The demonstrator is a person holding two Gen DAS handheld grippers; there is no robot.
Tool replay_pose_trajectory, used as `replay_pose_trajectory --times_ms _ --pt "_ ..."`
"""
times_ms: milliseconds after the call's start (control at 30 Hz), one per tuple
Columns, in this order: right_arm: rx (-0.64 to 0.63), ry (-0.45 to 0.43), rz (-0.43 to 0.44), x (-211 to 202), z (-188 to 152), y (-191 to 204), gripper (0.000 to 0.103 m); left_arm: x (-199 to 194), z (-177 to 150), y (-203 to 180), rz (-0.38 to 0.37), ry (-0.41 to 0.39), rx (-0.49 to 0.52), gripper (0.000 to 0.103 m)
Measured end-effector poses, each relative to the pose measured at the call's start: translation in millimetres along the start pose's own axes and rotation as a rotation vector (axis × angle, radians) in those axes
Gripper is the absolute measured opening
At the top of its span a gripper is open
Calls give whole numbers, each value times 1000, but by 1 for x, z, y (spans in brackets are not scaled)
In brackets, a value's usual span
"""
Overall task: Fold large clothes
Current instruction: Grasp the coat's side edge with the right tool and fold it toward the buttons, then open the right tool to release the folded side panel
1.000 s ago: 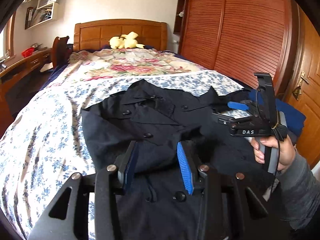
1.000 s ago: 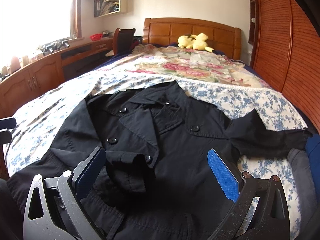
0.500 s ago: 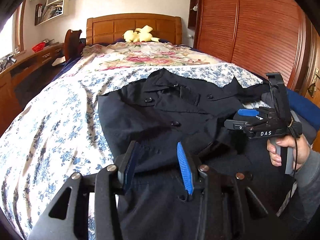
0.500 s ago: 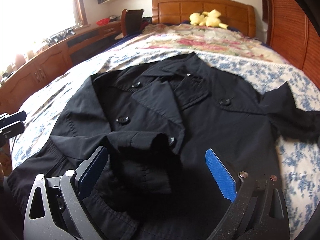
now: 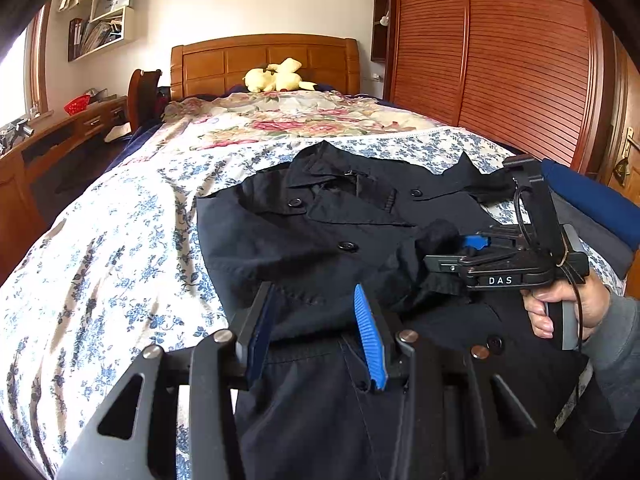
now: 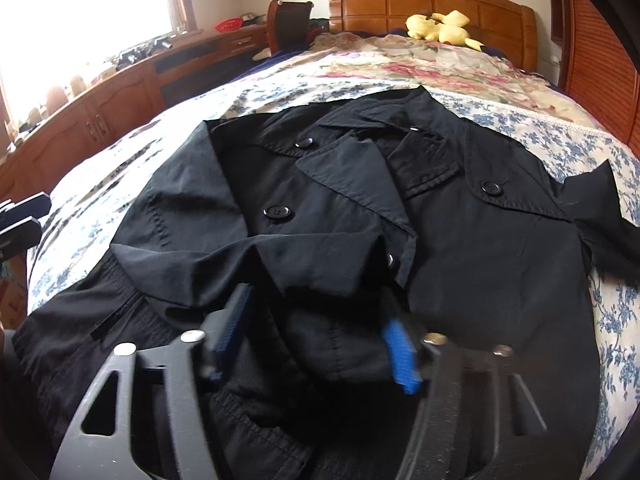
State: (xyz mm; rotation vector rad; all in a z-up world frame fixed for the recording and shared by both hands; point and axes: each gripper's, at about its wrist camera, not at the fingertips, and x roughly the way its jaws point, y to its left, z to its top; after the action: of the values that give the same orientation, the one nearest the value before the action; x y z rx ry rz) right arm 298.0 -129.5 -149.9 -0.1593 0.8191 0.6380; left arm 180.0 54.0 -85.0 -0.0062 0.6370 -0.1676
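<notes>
A black double-breasted coat [image 5: 320, 232] lies face up across the flowered bedspread [image 5: 120, 260], collar toward the headboard. One sleeve is folded over its front, and the sleeve cuff [image 6: 328, 344] sits between the blue pads of my right gripper [image 6: 316, 332]. The jaws are closing around the cuff and cloth bulges over the pad tips. In the left wrist view the right gripper [image 5: 448, 252], held by a hand [image 5: 560, 308], pokes into the same bunch of sleeve. My left gripper [image 5: 316, 320] hovers low over the coat's waist, jaws partly apart with nothing pinched.
A yellow plush toy [image 5: 276, 76] rests by the wooden headboard [image 5: 264, 60]. A slatted wardrobe [image 5: 500, 60] runs along the right; a wooden desk [image 6: 100, 112] and a chair [image 6: 288, 20] stand on the left. Folded blue and grey clothes [image 5: 592, 200] lie at the bed's right edge.
Both grippers have sunk closer to the coat. The right jaws went from wide open to half as wide around the folded sleeve cuff. The left jaws kept the same gap.
</notes>
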Motion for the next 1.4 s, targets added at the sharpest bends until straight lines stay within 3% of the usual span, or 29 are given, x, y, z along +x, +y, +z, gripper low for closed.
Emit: replay_pose_trajectory --times_ms 67,133,200,400,800,1000,1400 --pt "-7 -7 5 -1 0 1 40 -1 0 2 3 -2 -7 38" --pt "-24 -21 2 -4 0 3 34 -1 1 5 3 -3 -18 38" --pt "-42 -36 4 -8 1 6 15 -2 1 8 4 -6 -30 38" --pt "-91 -147 -33 -46 6 15 9 -5 -1 16 15 -13 -59 38" --pt "-150 -379 -324 -156 10 -10 8 -6 0 20 17 -30 -87 38" --pt "-164 -315 -405 -162 -20 -20 8 -5 0 19 15 -29 -83 38" --pt "-84 -85 -280 -137 -87 -17 9 -3 0 17 13 -17 -78 38"
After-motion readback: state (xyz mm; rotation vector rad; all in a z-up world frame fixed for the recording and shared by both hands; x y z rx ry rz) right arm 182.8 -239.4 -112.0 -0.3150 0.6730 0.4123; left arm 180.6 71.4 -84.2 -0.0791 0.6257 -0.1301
